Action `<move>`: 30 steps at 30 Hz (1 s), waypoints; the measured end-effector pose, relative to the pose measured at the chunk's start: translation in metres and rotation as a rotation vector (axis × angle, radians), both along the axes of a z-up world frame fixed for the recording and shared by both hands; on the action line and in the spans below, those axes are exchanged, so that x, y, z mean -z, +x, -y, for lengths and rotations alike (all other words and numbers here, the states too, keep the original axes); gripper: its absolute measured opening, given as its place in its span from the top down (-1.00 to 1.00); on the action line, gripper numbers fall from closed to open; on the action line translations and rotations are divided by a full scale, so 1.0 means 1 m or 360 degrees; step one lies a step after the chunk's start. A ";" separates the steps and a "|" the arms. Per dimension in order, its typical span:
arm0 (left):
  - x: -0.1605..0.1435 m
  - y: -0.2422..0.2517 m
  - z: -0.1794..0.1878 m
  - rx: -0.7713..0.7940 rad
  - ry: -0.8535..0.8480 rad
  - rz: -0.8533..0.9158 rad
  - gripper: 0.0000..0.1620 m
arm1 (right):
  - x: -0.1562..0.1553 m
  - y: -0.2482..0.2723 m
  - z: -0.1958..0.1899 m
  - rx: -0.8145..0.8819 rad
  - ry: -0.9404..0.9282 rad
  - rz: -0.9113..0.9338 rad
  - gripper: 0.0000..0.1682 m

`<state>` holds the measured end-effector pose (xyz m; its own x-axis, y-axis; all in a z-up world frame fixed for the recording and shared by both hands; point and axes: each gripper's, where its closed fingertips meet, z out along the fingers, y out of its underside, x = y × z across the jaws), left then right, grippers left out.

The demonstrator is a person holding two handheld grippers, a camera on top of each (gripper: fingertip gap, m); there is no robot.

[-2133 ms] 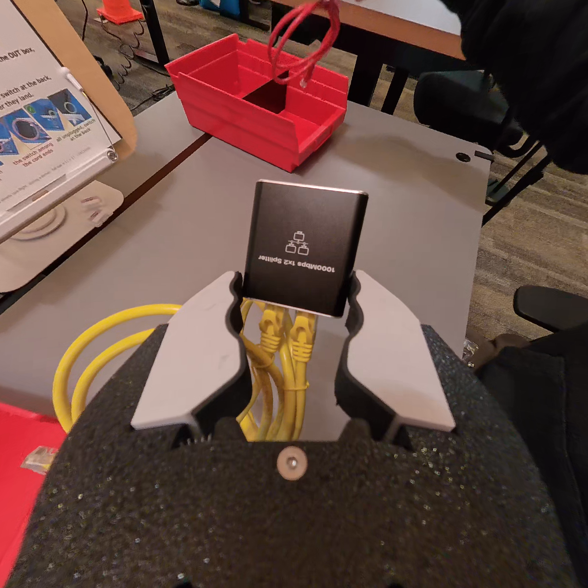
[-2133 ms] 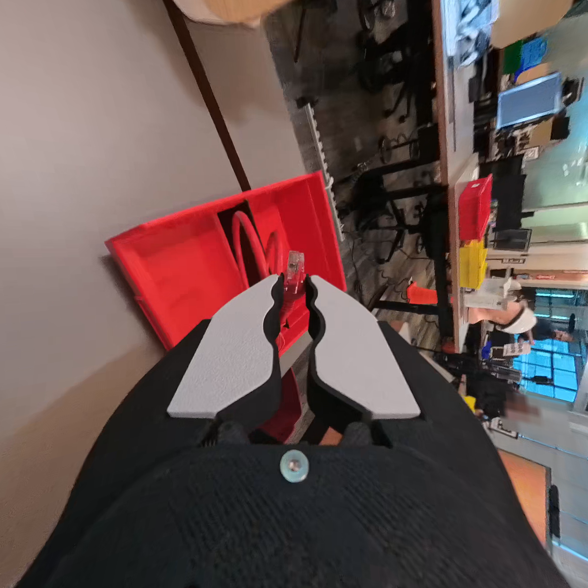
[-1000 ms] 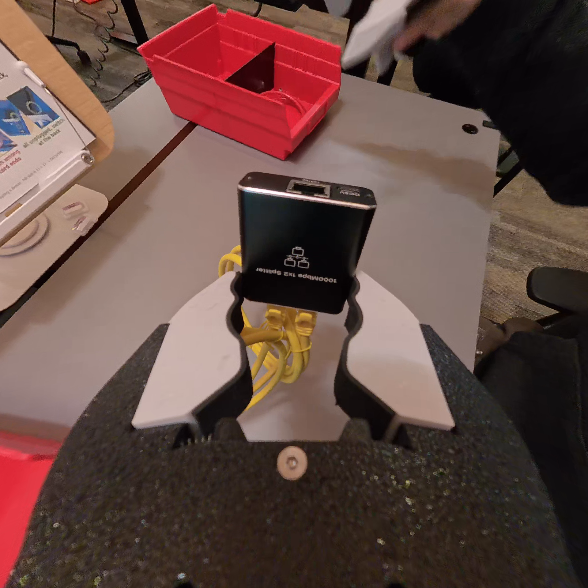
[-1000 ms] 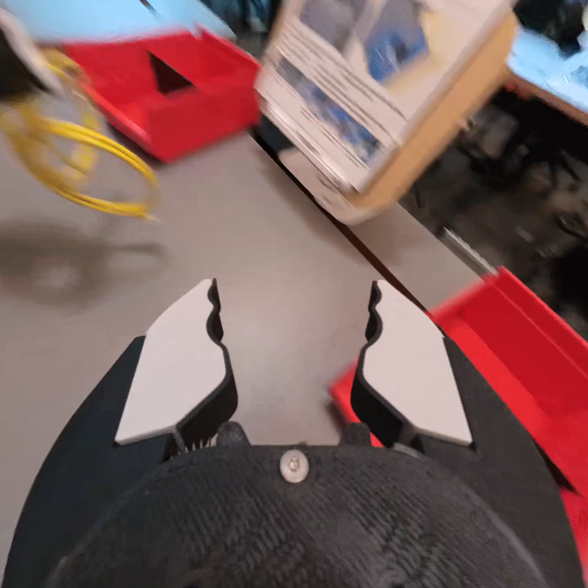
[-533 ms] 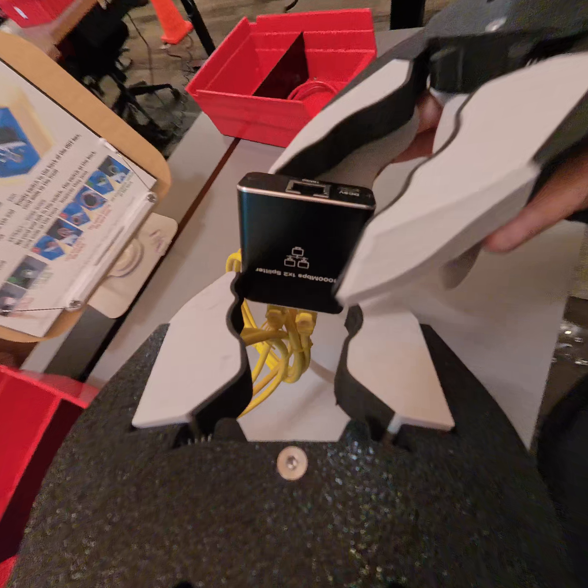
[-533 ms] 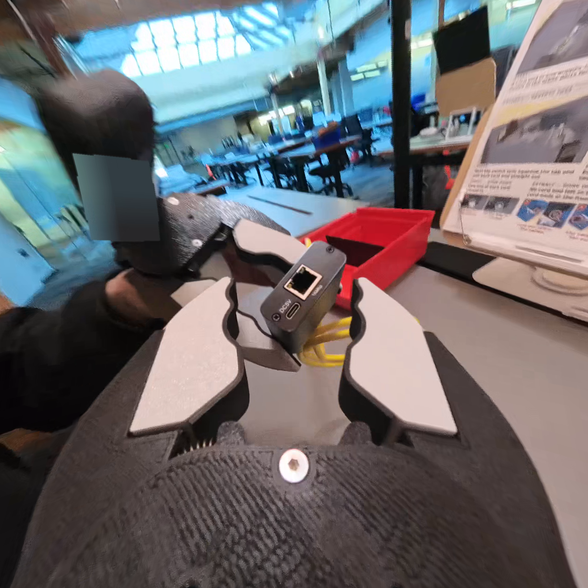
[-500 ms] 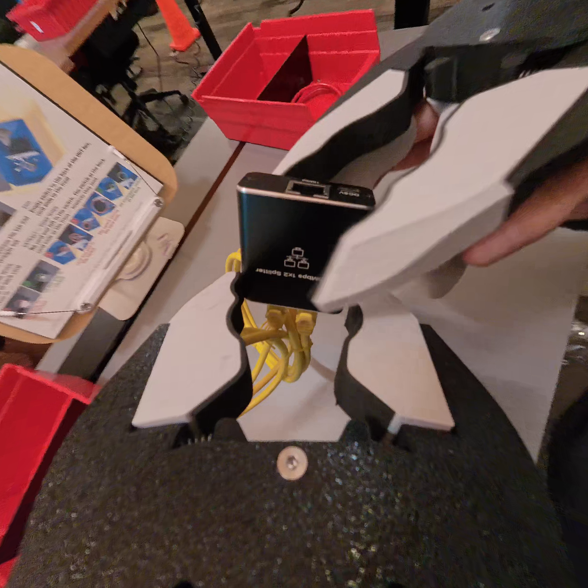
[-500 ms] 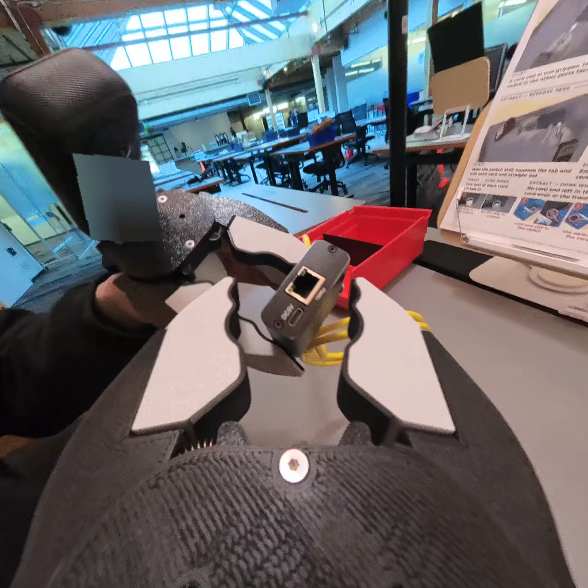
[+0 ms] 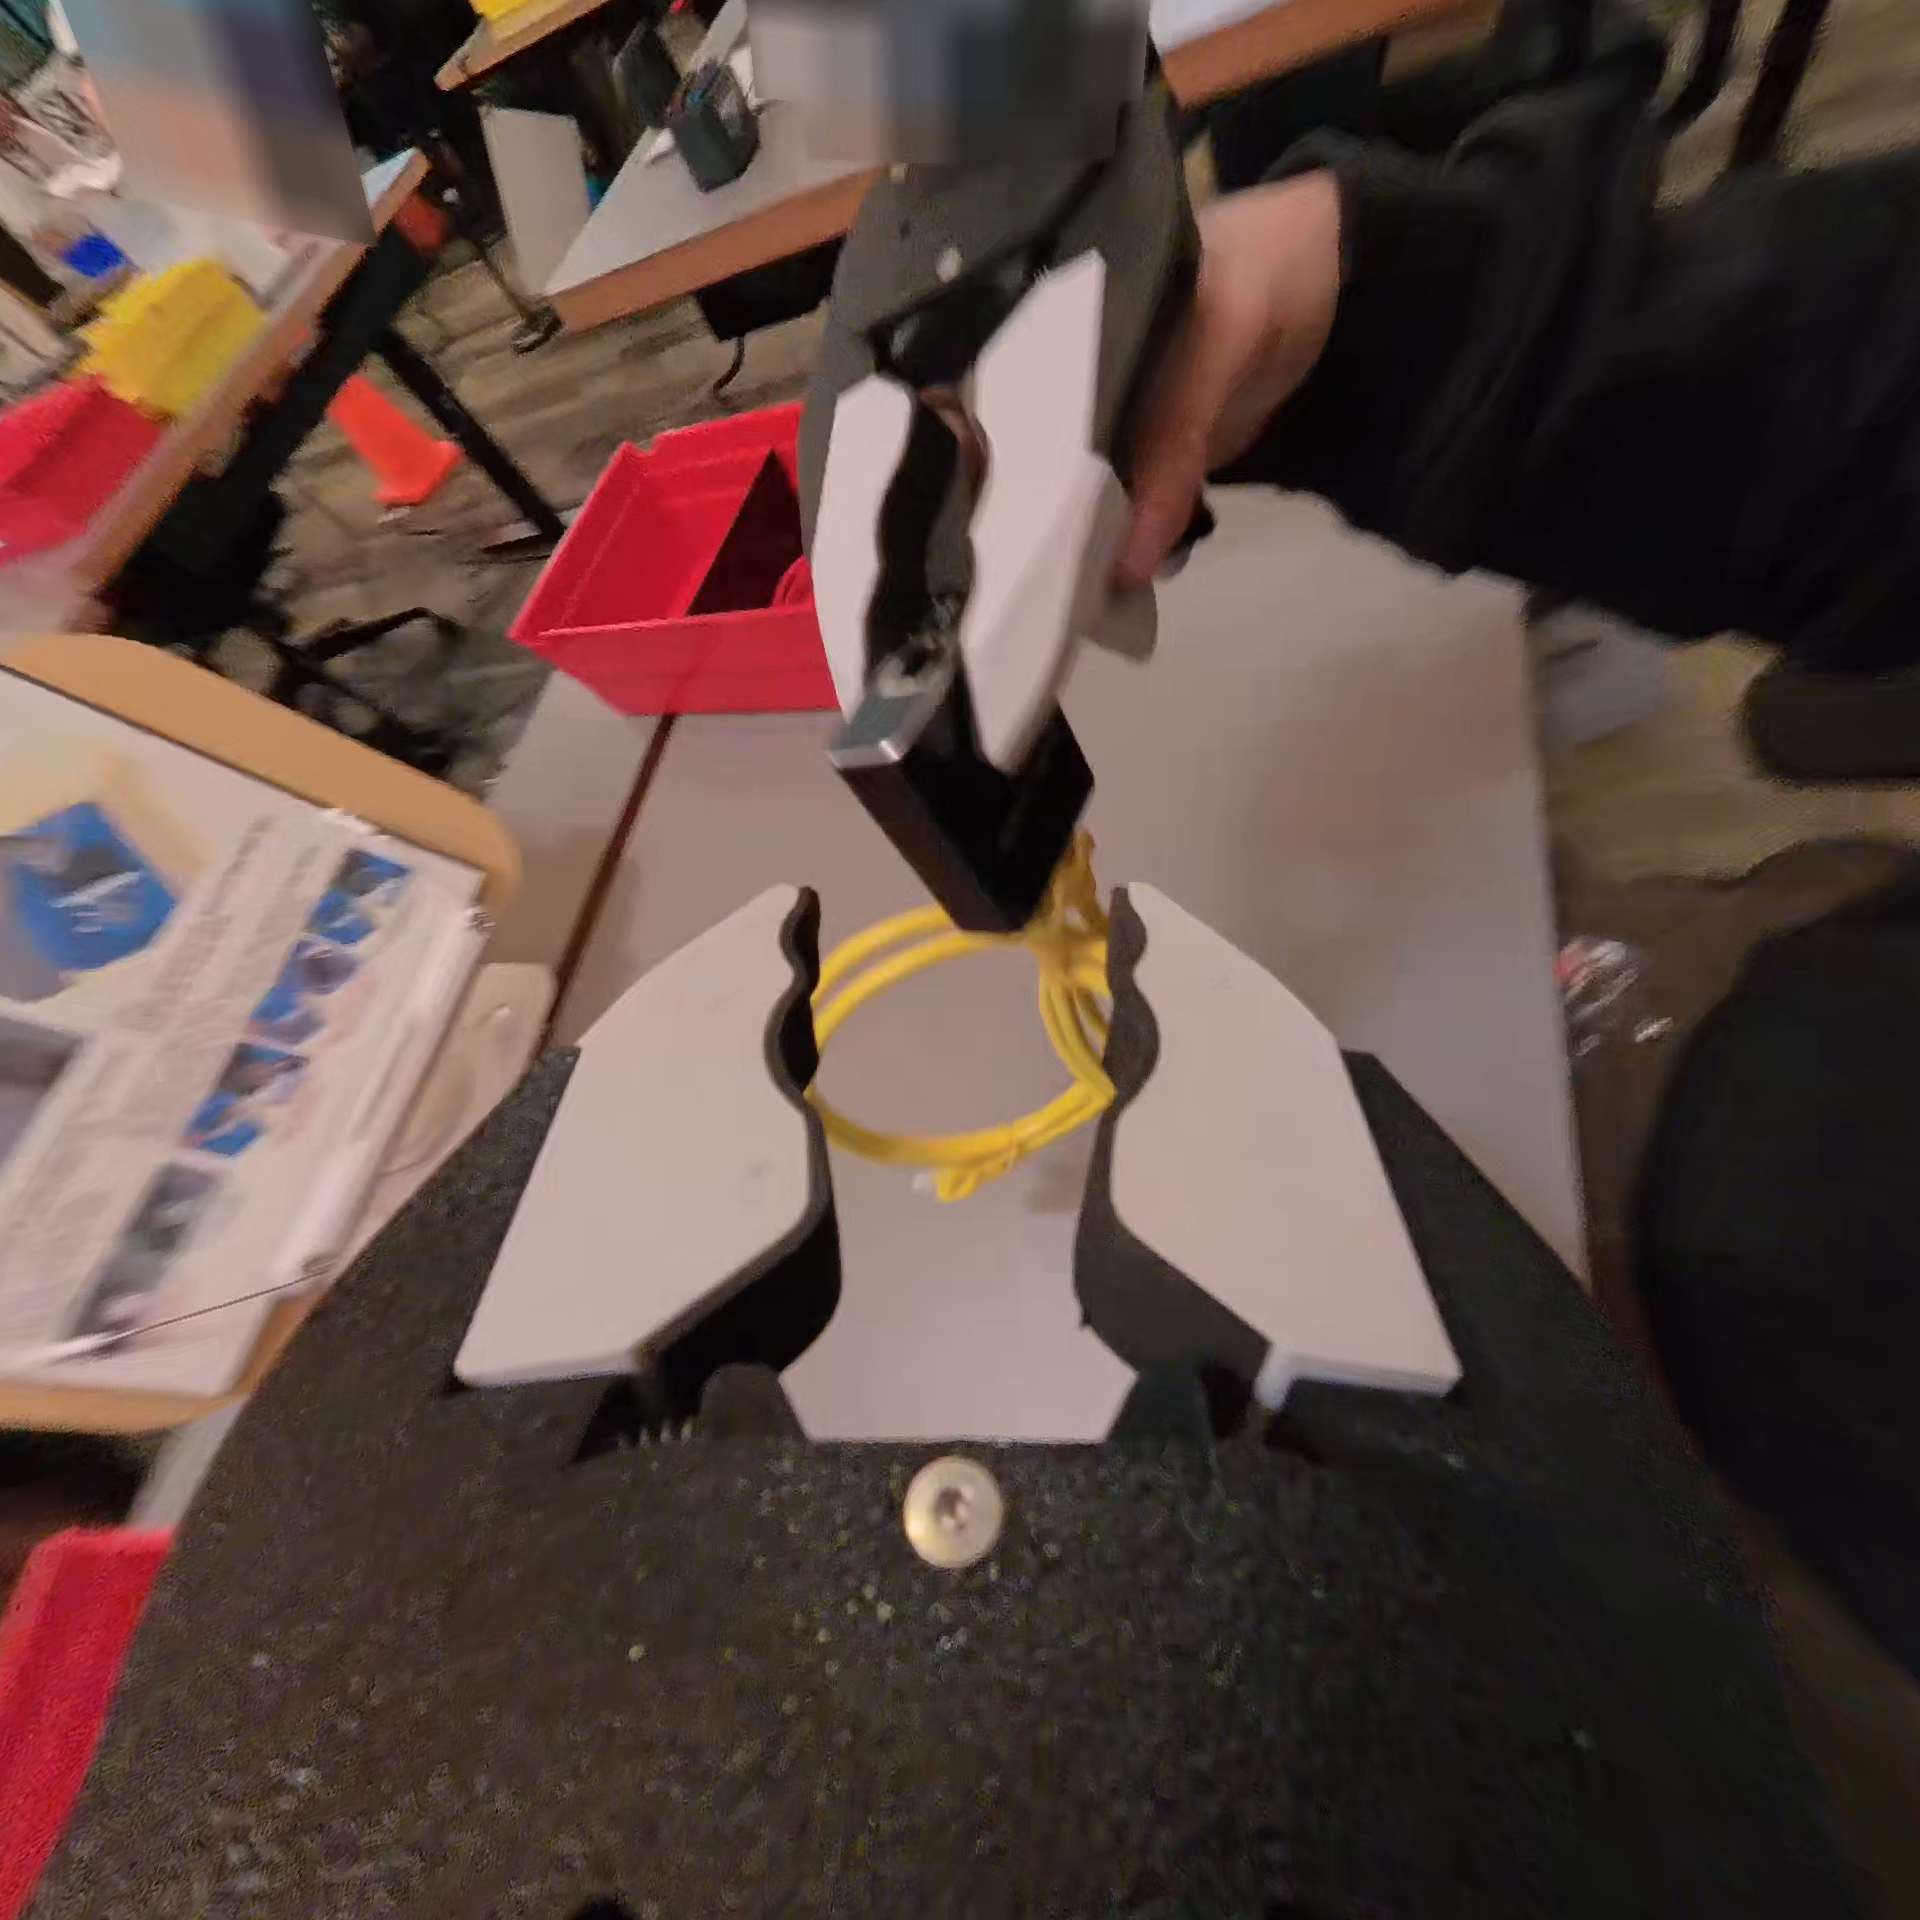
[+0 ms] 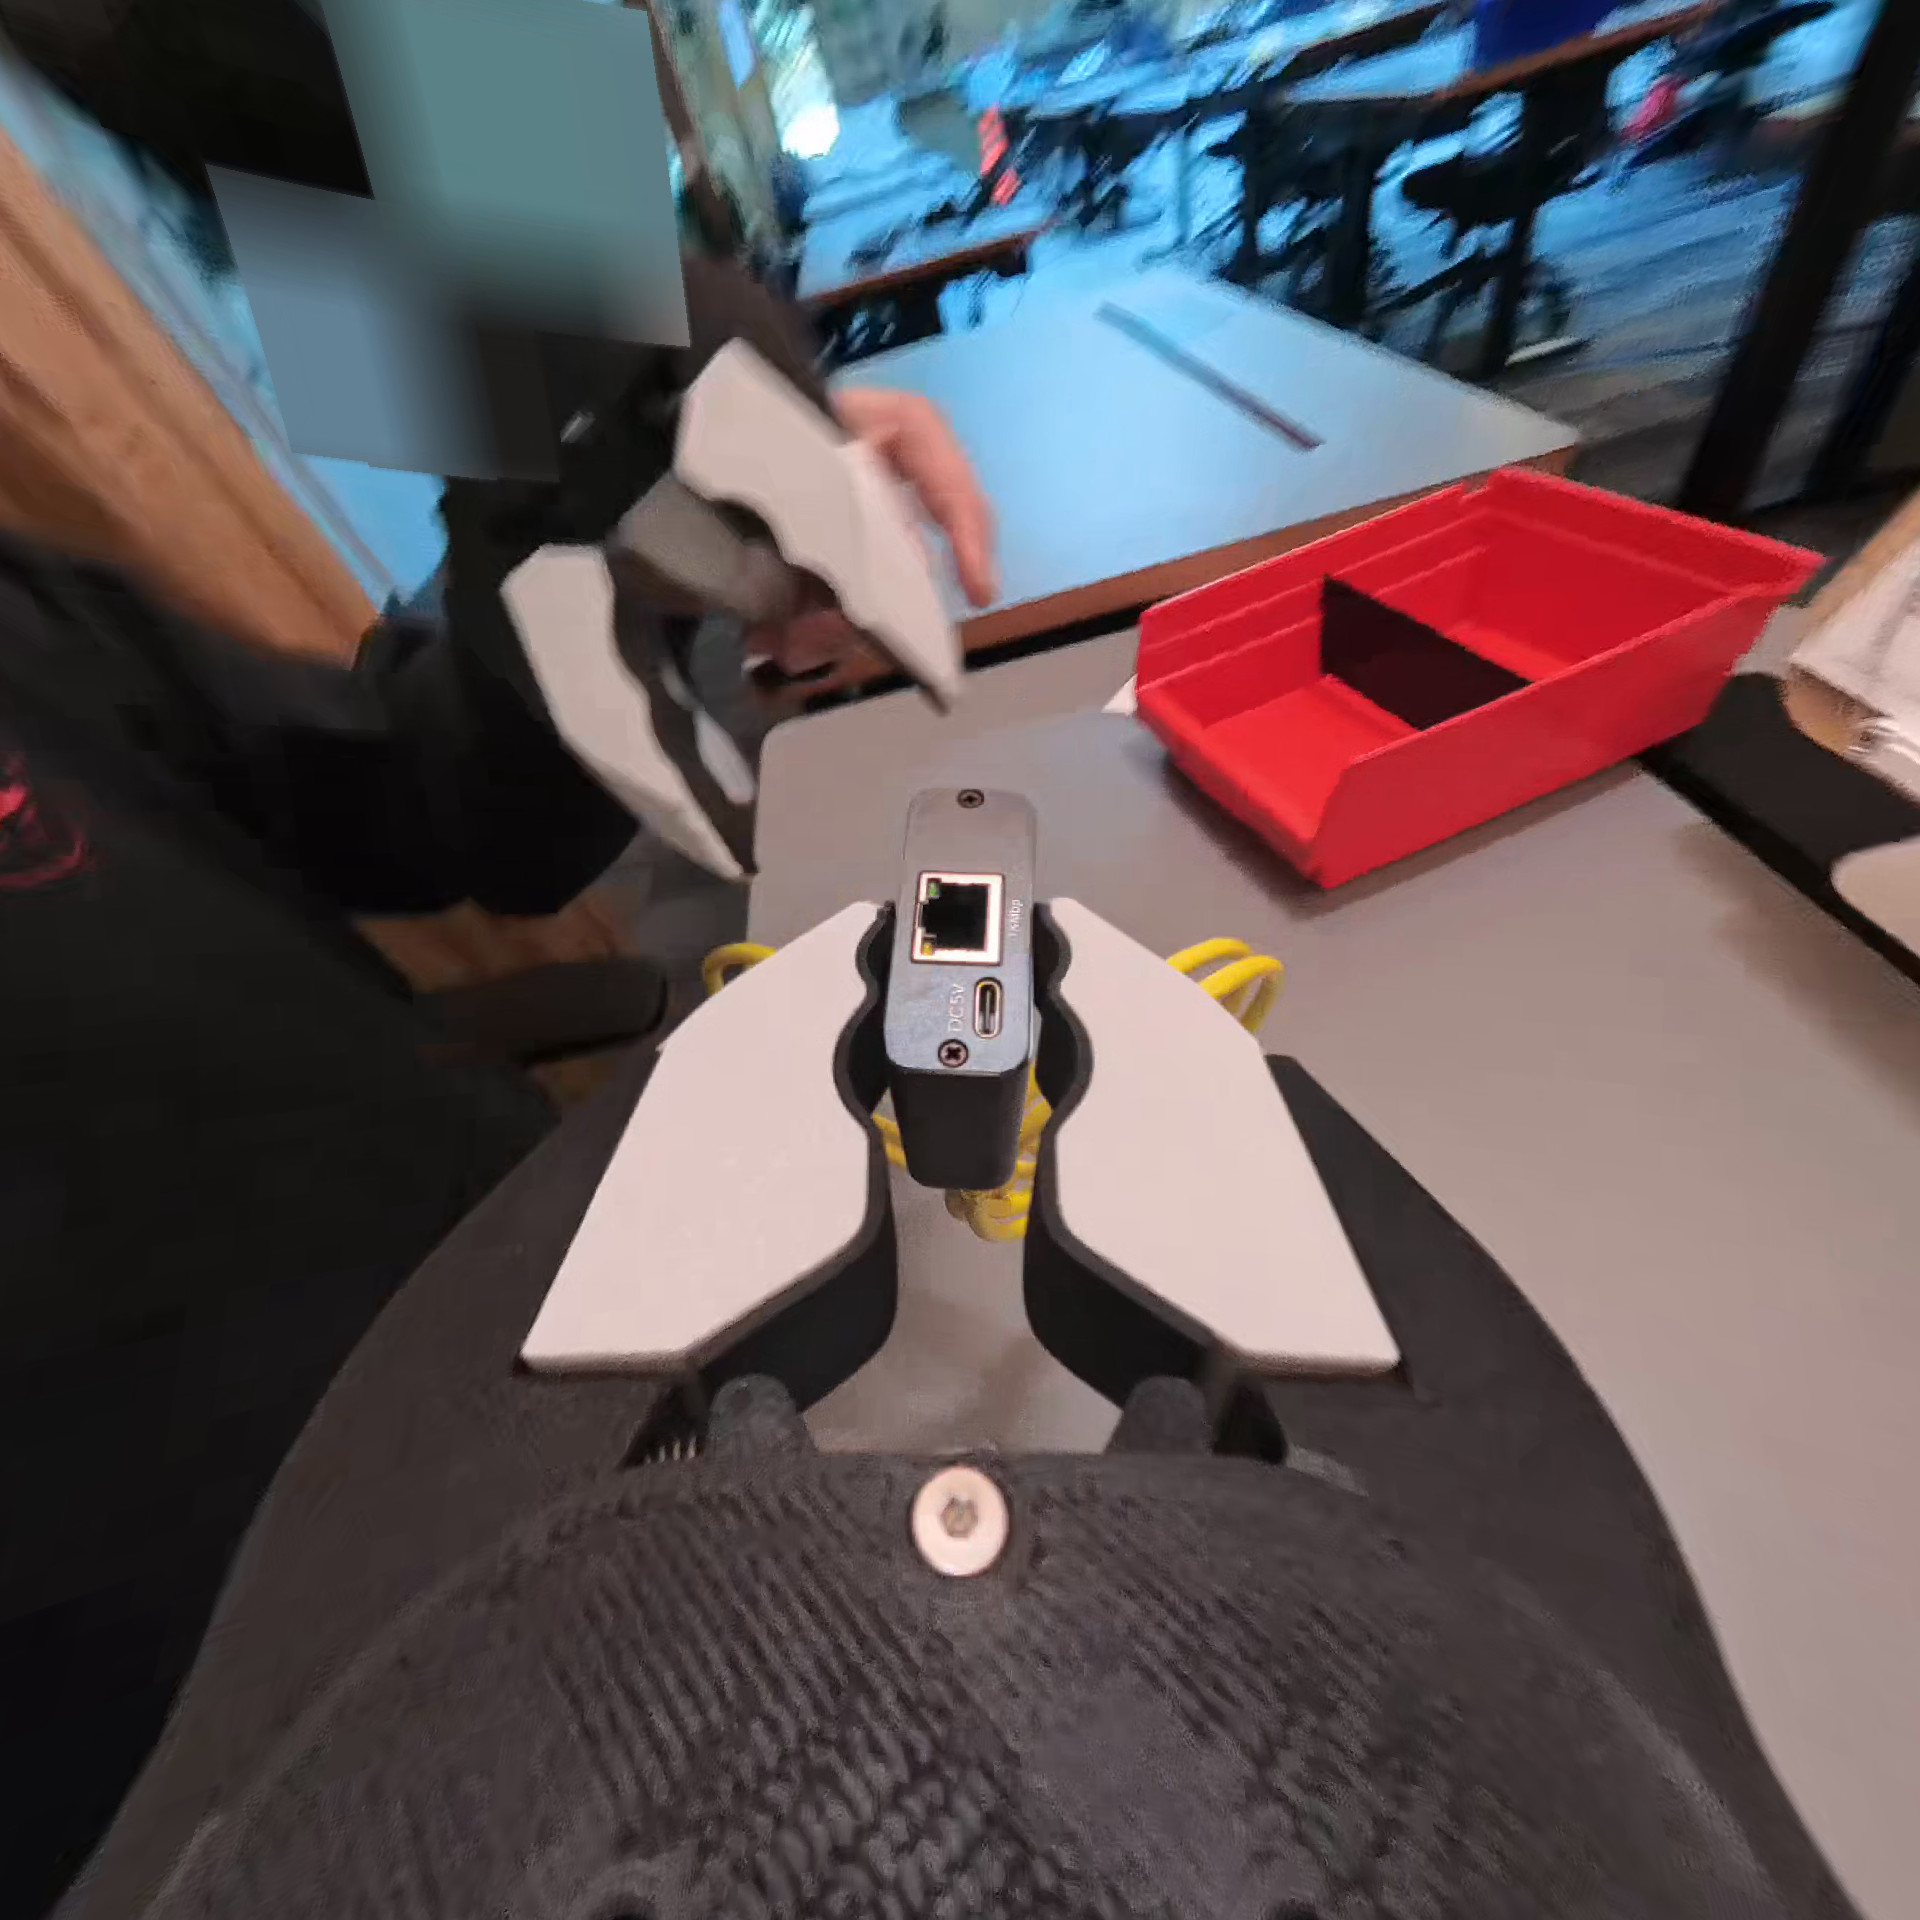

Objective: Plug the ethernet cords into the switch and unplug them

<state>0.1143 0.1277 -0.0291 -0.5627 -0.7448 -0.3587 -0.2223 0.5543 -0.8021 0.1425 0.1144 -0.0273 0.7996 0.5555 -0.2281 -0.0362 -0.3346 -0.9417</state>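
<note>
The black switch (image 10: 956, 1101) is held upright above the grey table (image 10: 1455, 1091), with an empty port on its end face toward the camera. My right gripper (image 10: 963, 920) is shut on its sides. Yellow ethernet cords (image 10: 1236, 966) hang from its lower end. In the left wrist view the right gripper (image 9: 940, 727) holds the switch (image 9: 977, 821) tilted, and the cords (image 9: 914, 1143) hang in a loop under it. My left gripper (image 9: 961, 925) is open and empty just below the switch. It also shows in the right wrist view (image 10: 831, 779), off to the upper left.
A red divided bin (image 9: 675, 623) stands at the table's far edge; it also shows in the right wrist view (image 10: 1455, 717). An instruction sheet on a wooden stand (image 9: 208, 1039) is to the left. A person's dark sleeve (image 9: 1558, 364) is on the right.
The switch has passed from my left gripper to my right gripper. The right gripper closed on it; the left gripper opened and drew back below it.
</note>
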 end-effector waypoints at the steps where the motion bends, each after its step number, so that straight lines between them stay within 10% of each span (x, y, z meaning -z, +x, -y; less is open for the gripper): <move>1: -0.002 0.005 0.003 0.0023 -0.0116 -0.0033 0.35 | 0.001 -0.008 0.001 -0.0087 -0.0022 0.0065 0.70; 10: 0.012 0.025 0.018 0.0174 -0.0719 -0.0239 0.55 | -0.003 -0.018 -0.010 -0.0206 -0.0039 0.0080 0.71; 15: -0.001 0.036 -0.015 -0.0034 -0.1098 -0.0082 0.70 | -0.023 0.021 -0.013 0.0202 0.0346 -0.0116 0.70; 22: -0.023 0.042 -0.040 -0.0253 -0.1812 0.0173 0.70 | 0.023 0.017 -0.014 0.0560 0.0572 -0.0040 0.32; 30: -0.021 0.029 -0.024 -0.0134 -0.2140 0.0330 0.71 | 0.035 -0.005 -0.002 0.0084 0.0318 -0.0278 0.81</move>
<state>0.1430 0.1521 -0.0080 -0.5237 -0.6118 0.5929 -0.0269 -0.6837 -0.7292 0.1373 0.1161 -0.0623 0.7868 0.5621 -0.2551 -0.2164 -0.1358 -0.9668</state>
